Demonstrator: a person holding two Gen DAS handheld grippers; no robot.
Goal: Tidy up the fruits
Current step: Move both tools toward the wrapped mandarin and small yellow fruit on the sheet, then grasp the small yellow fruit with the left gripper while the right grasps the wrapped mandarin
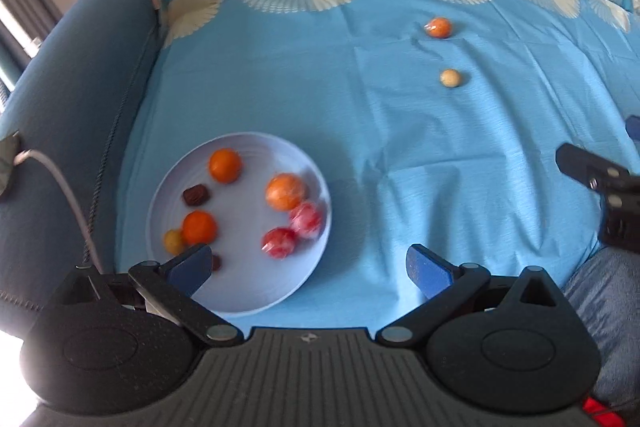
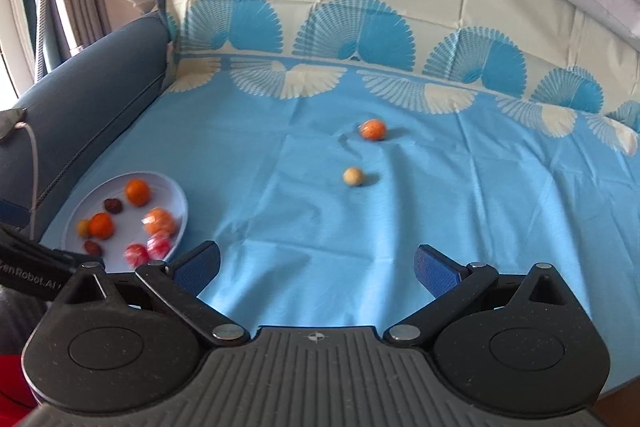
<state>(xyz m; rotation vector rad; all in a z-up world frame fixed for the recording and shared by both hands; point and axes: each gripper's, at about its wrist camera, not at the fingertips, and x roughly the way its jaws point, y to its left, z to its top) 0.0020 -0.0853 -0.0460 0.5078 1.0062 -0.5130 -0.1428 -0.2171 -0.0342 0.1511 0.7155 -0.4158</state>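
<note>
Two fruits left on blue cloth [image 2: 400,227], well apart from plate [image 1: 240,301]: wrapped orange [image 2: 373,129], pale ball [image 2: 353,177] nearer. Left tongs [image 1: 310,269], right tongs [image 2: 316,269] both spread, empty. Straddle pale ball squarely, close gently; round fruit likely rolls.

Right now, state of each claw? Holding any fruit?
Left claw: open, empty, with one finger over the near edge of the plate.
Right claw: open, empty, above the blue cloth.

Both wrist views forward, low over blue cloth [image 1: 400,155] — plate [image 1: 256,291] shared
</note>
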